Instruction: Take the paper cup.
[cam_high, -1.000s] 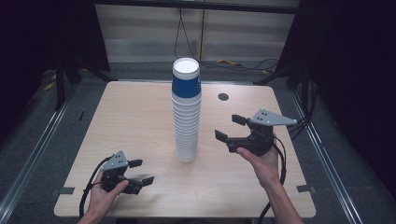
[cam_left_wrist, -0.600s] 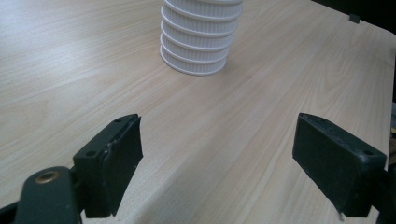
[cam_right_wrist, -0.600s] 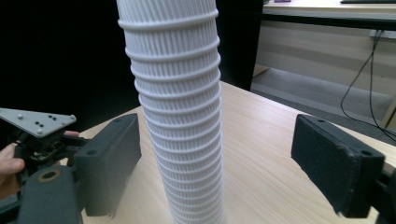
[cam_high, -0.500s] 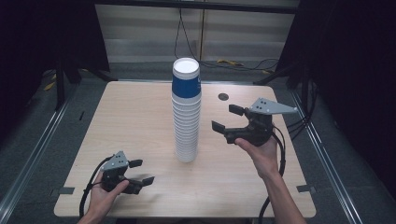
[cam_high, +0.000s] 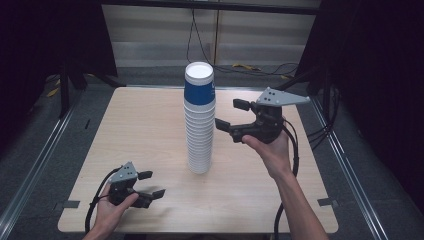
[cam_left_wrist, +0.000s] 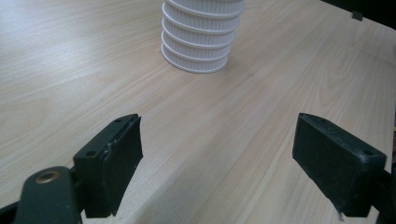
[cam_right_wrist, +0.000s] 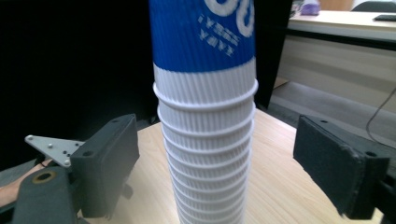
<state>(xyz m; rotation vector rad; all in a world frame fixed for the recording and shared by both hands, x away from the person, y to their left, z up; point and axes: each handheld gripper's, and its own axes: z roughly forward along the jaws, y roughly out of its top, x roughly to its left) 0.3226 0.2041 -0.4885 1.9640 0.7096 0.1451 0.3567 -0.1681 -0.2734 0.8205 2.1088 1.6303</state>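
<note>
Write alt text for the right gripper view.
A tall stack of upside-down ribbed paper cups, the top one blue with white lettering, stands on a pale wooden table, centred between the open right tongs, whose black jaws stand clear of it on either side.

In the left gripper view the stack of cups (cam_left_wrist: 201, 35) is cut off by the top edge, leaving just its lowest ribbed rims. In the right gripper view the top cup (cam_right_wrist: 203, 32) runs off the top edge (its print is cropped and unreadable) and the stack's base falls below the frame. In the high view the person's forearms leave at the bottom edge.
</note>
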